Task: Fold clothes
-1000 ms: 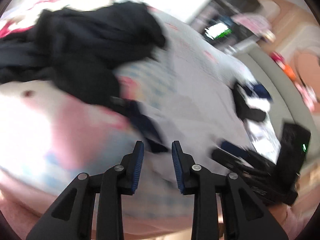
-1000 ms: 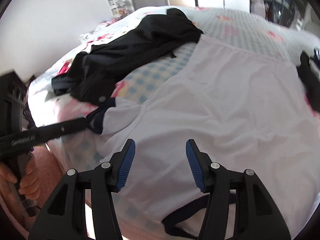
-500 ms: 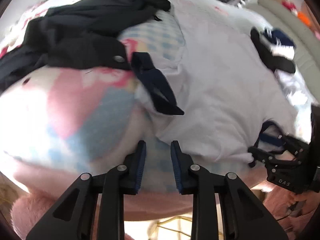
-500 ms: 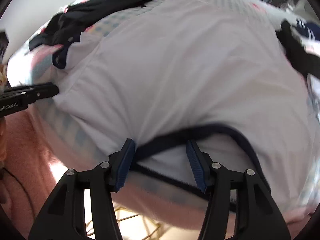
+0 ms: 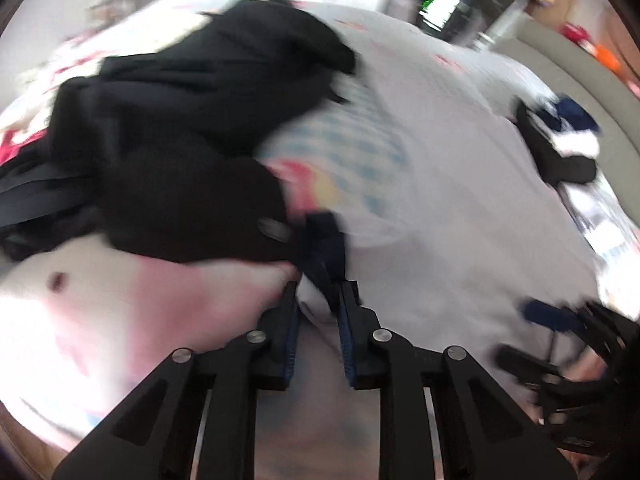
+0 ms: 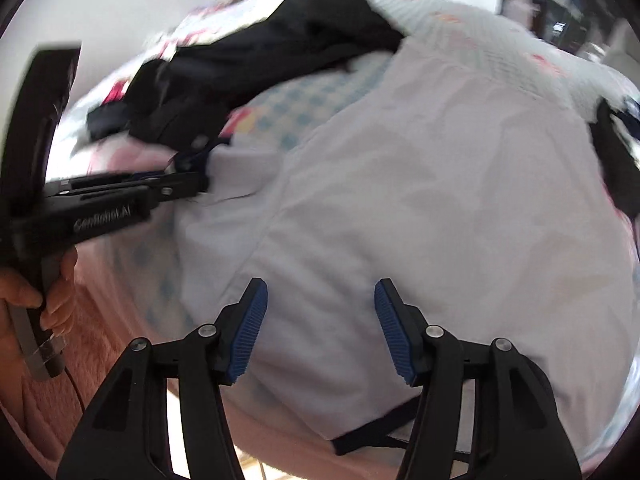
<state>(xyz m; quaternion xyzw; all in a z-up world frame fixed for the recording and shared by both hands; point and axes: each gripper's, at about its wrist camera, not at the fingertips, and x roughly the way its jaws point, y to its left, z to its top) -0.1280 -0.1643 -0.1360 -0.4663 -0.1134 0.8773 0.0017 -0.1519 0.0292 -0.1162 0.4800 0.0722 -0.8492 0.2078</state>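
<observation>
White cotton makes up the garment in hand: a white T-shirt with navy trim lies spread flat over the checked bedspread, and everything below is placed relative to that shirt.

Off its far left corner sits a heap of black clothes, lying on the bedspread and touching or nearly touching the shirt's navy sleeve cuff. At that left sleeve the left gripper has its jaws fairly narrow and closing, with the cuff and a pinch of white cloth between them; the picture is blurred, so whether the pads already press the fabric I cannot tell for certain, though it looks like they have met it. The right wrist view shows that gripper lying low along the shirt's left edge, held in a hand.

At the shirt's near edge, by the navy collar, the right gripper hovers over the white cloth with its jaws wide and opening, holding nothing. Off the shirt's far right side lie some dark socks.

The step looks like taking the sleeve to fold it inward. To do it well, I would let the left jaws finish closing on the cuff alone, clear of the black heap, lift only slightly, and carry the sleeve across while the right gripper takes the shirt near the collar to keep the body from dragging.
</observation>
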